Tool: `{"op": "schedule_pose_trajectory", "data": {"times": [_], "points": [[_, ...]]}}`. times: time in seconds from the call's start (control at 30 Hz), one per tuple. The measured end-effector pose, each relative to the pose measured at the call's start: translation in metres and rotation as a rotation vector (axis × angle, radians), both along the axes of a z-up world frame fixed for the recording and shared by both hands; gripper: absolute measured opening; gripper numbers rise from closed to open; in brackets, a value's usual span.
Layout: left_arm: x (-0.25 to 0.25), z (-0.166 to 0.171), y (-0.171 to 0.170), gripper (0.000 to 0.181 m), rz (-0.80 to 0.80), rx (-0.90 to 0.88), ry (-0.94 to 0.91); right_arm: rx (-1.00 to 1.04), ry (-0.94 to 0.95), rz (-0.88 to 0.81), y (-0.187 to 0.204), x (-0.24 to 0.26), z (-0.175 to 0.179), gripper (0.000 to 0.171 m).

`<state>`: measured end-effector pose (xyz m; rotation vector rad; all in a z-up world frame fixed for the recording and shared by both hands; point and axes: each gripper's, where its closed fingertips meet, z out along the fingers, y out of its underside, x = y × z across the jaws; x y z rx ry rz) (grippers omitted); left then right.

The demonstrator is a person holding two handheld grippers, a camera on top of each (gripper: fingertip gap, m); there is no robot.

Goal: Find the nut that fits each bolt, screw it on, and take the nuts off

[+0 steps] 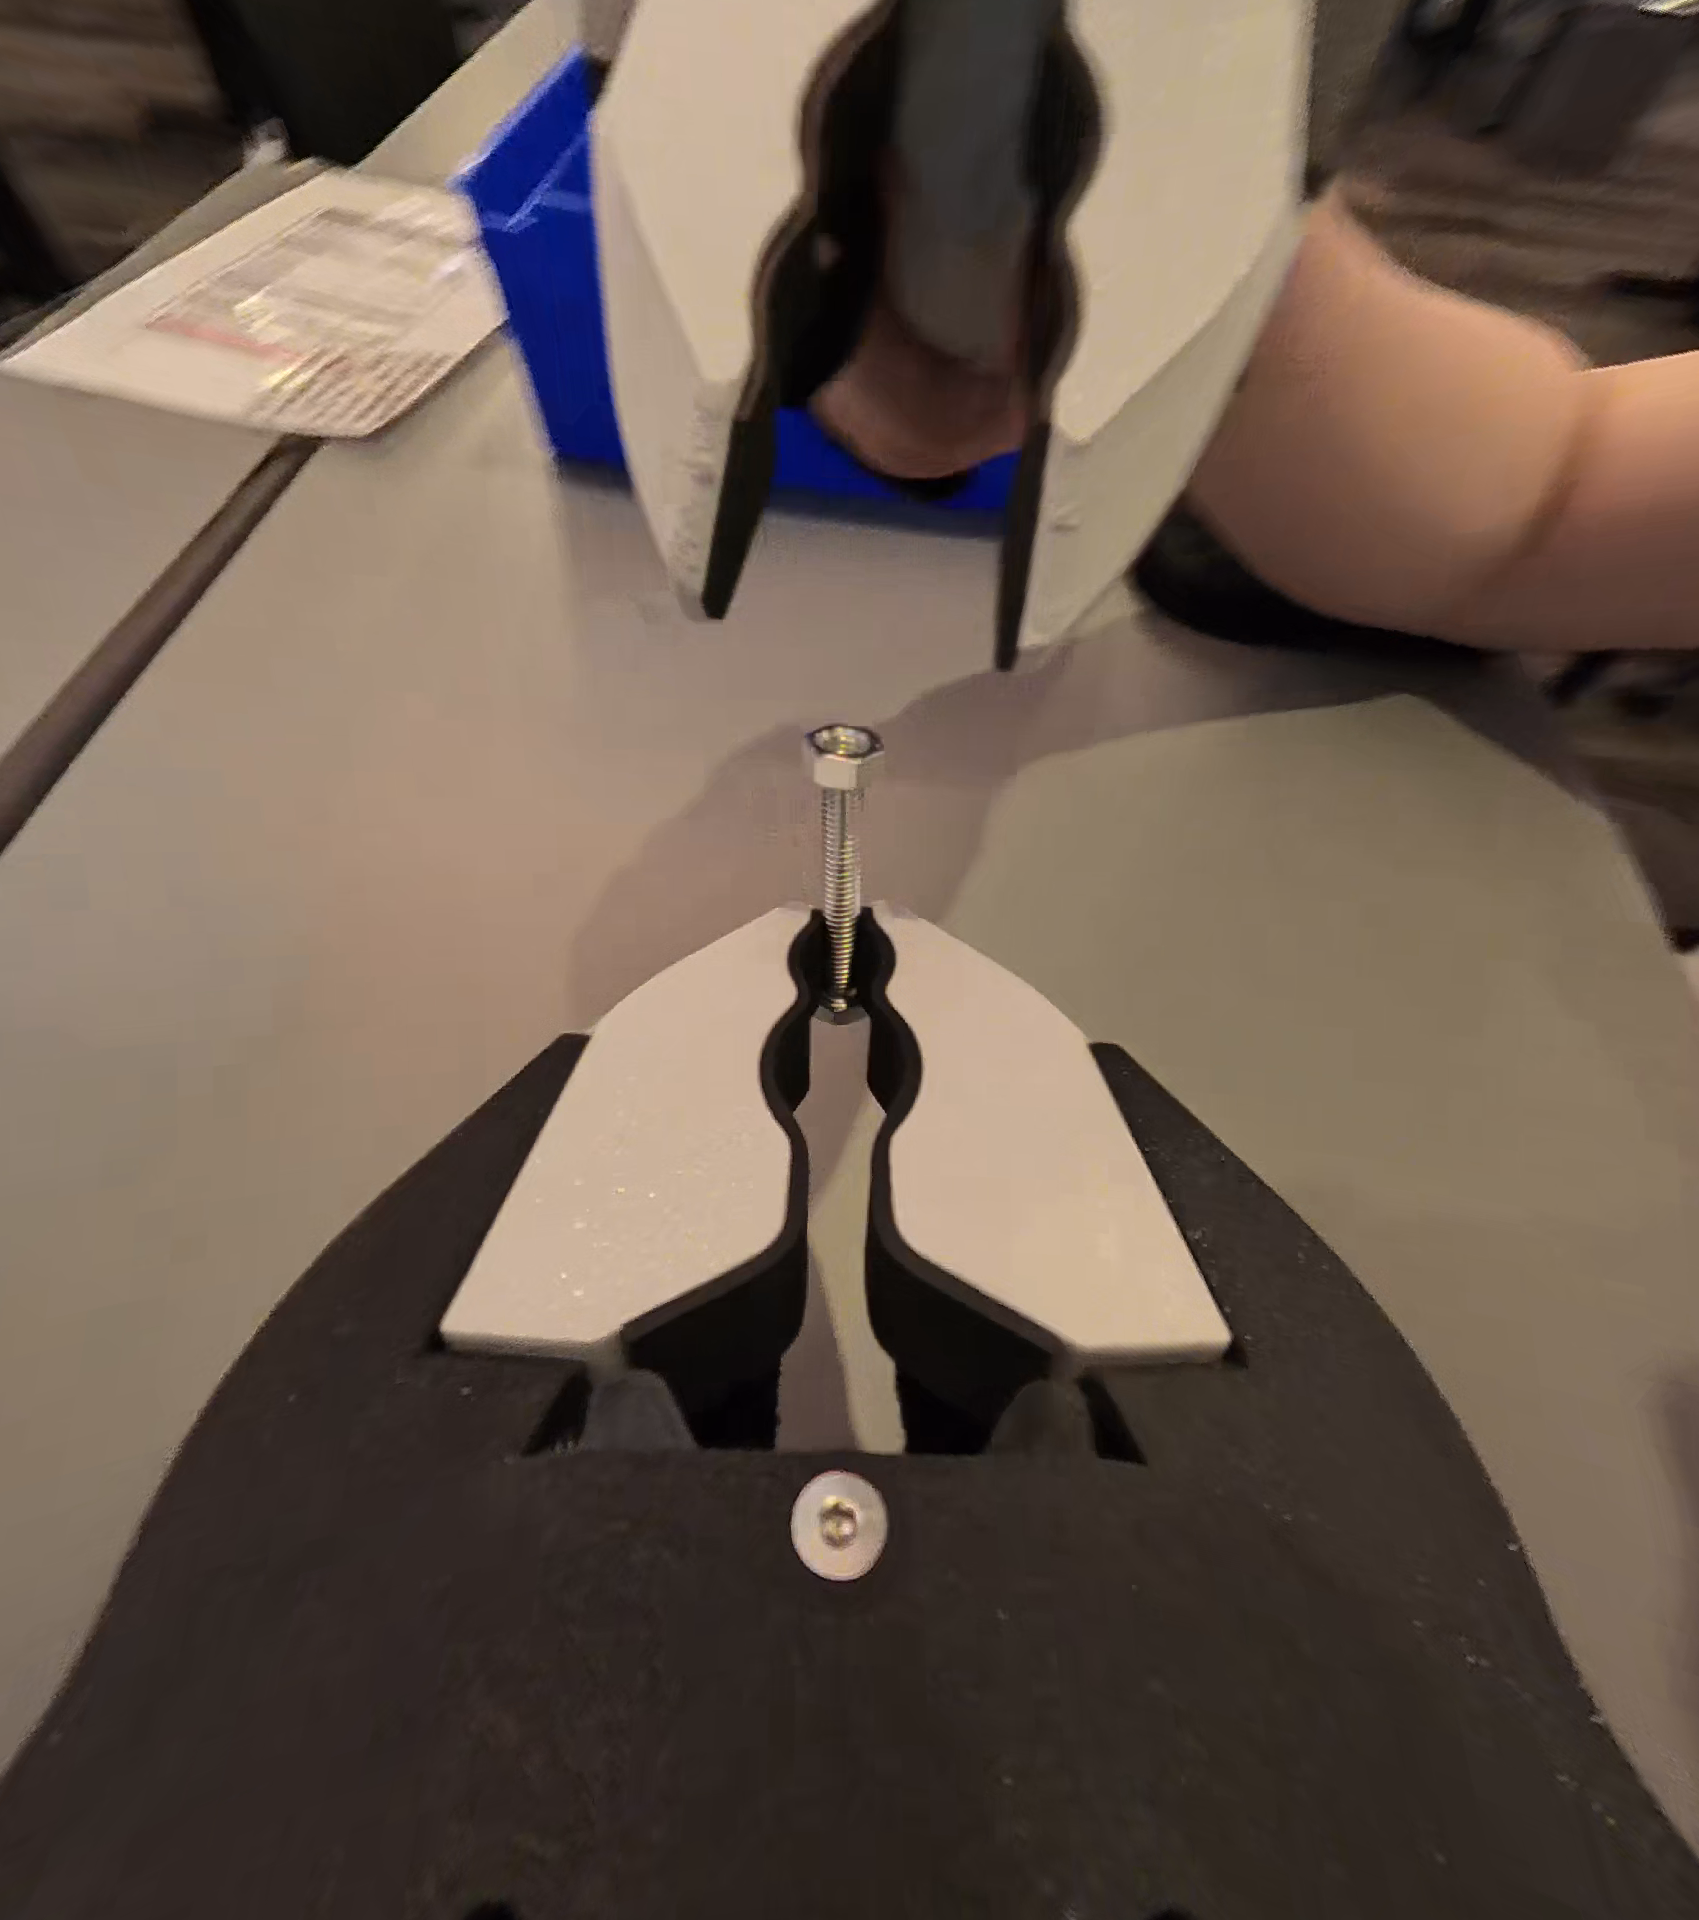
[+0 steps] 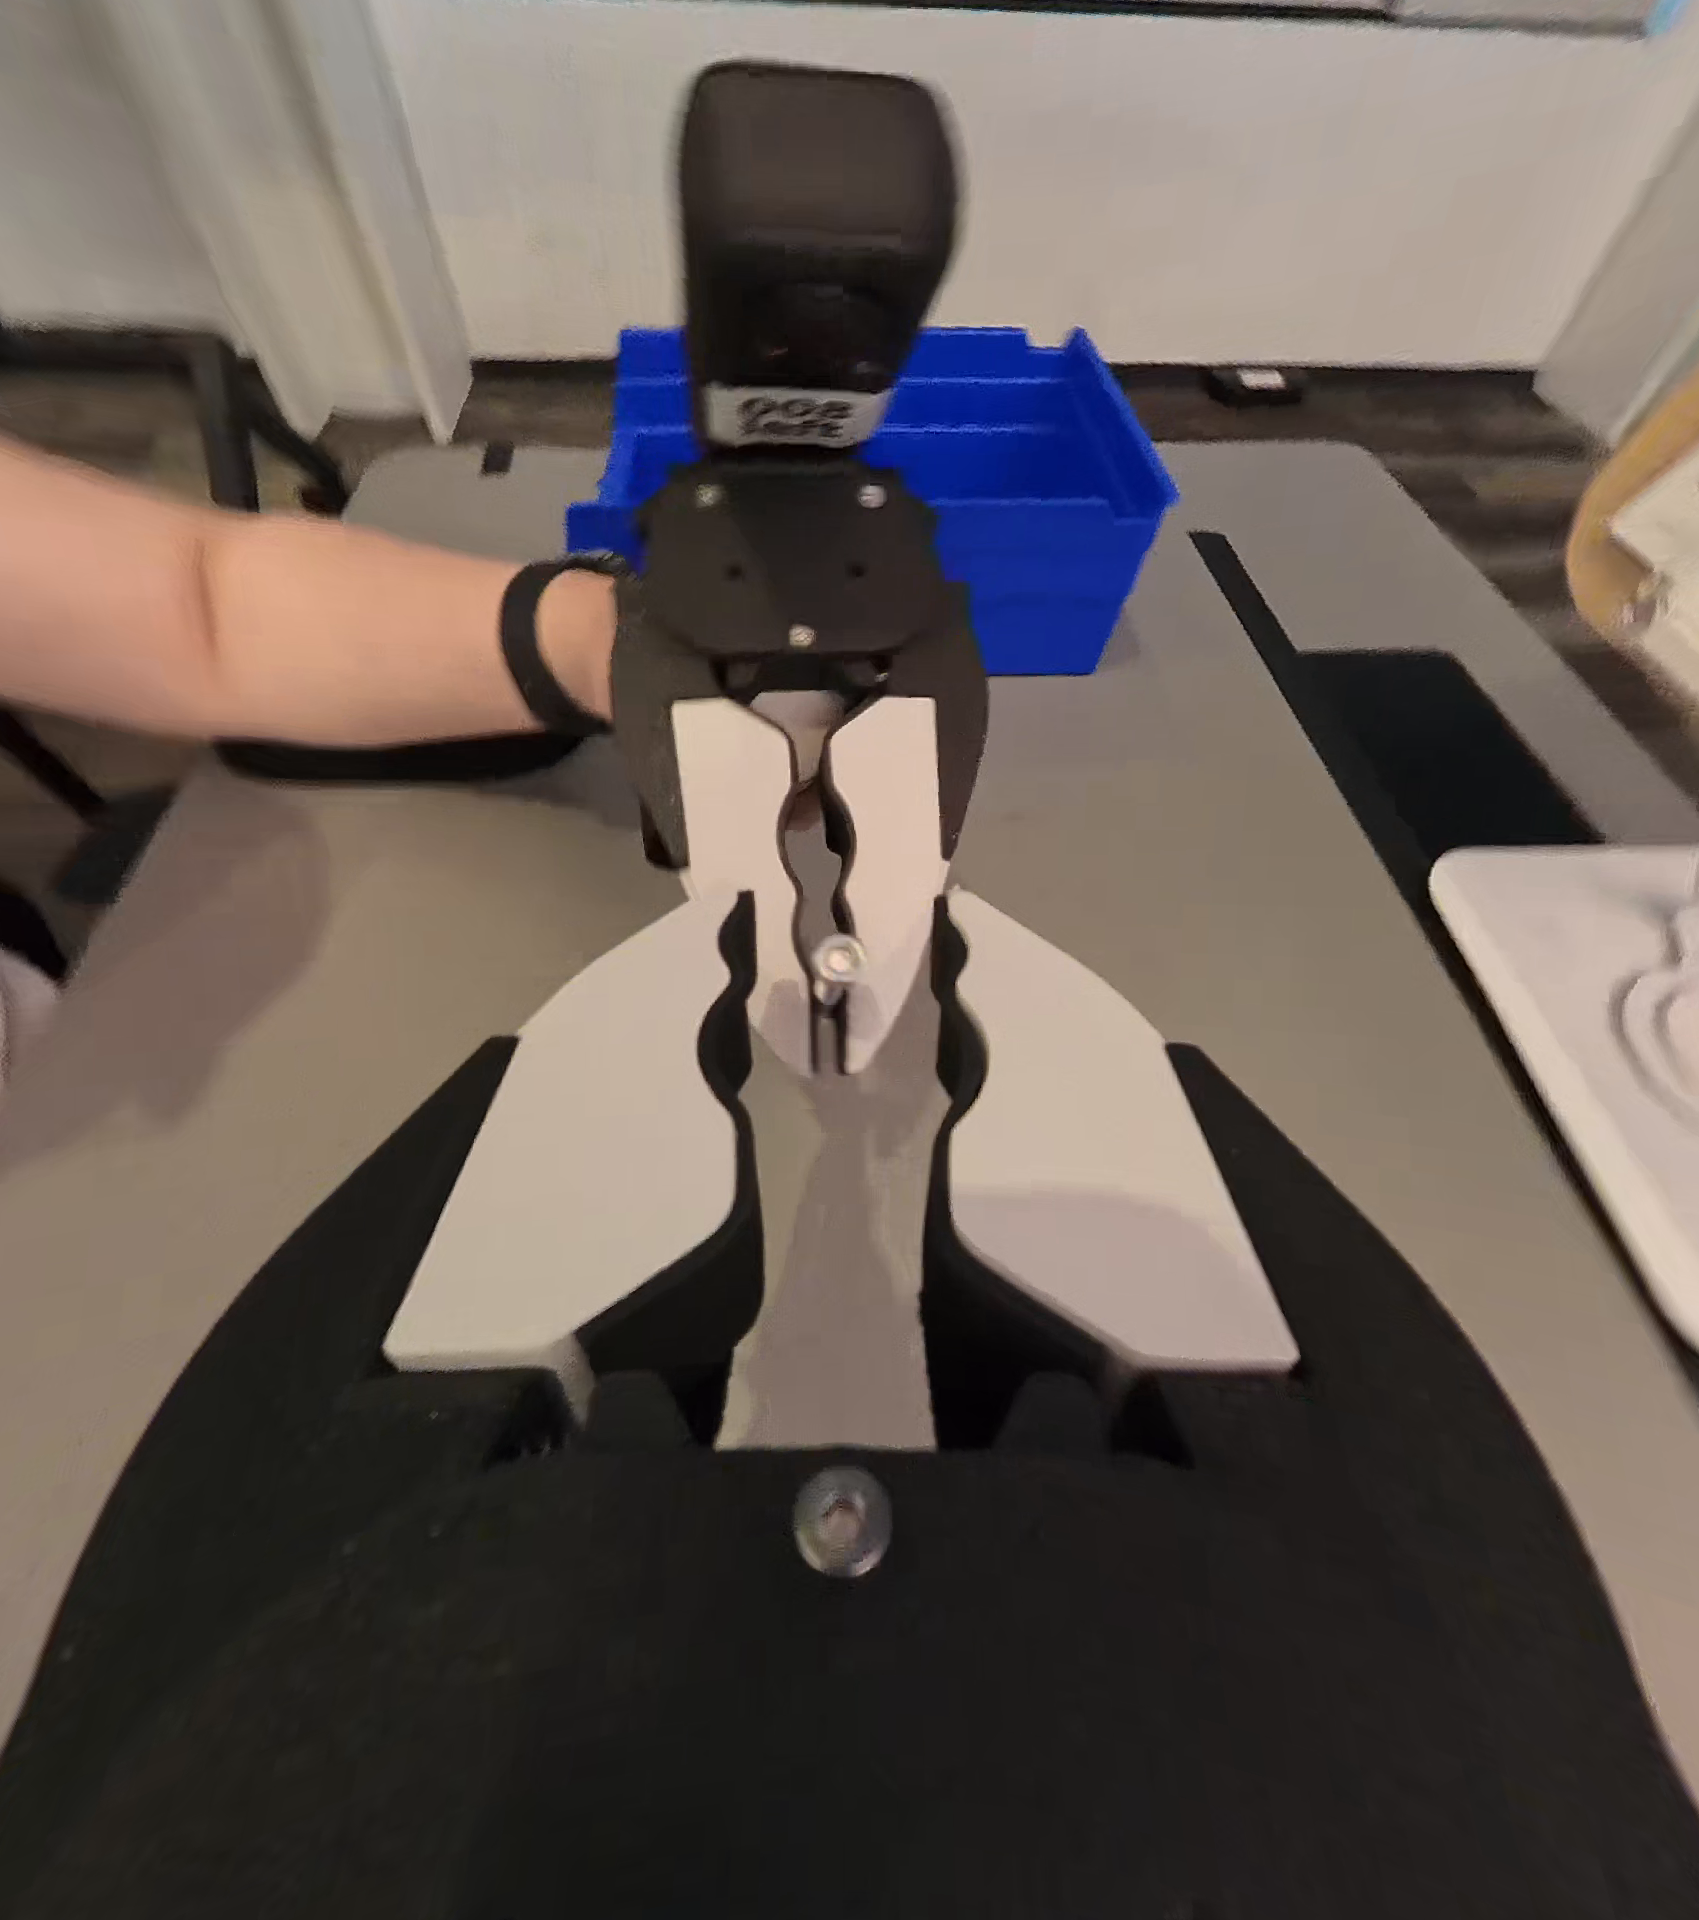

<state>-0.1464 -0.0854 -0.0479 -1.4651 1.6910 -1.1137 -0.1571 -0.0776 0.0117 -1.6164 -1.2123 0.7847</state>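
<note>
My left gripper is shut on a thin silver bolt, which sticks out forward past its fingertips. A silver hex nut sits on the bolt's far end. My right gripper faces it from the other side, open and empty, with its tips a short way off the nut. In the right wrist view my right gripper is open with its jaws on either side of the left gripper tips. The nut and bolt point toward me between them.
A blue bin stands on the grey table behind the grippers. A printed sheet lies at the far left. A white stand base sits at the table's right edge. A person's forearm reaches in from the left. About 6 centimetres separates my left fingertips from my right.
</note>
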Motion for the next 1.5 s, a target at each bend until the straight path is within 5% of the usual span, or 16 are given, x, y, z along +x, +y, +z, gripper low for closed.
{"op": "schedule_pose_trajectory", "data": {"times": [0.33,0.93,1.2,1.5], "points": [[-0.005,0.019,-0.047,0.004,-0.258,-0.041,-0.113,0.224,-0.063,0.266,-0.048,-0.008,0.007,0.022],[-0.004,0.019,-0.052,0.004,-0.268,-0.023,-0.117,0.187,-0.078,0.287,-0.05,-0.012,-0.001,0.011],[-0.003,0.021,-0.047,0.004,-0.235,-0.008,-0.129,0.183,-0.051,0.265,-0.045,-0.011,0.001,0.01],[0.004,0.025,0.004,0.004,0.077,0.098,-0.142,0.123,0.01,-0.014,0.0,-0.007,0.005,0.01]]}}
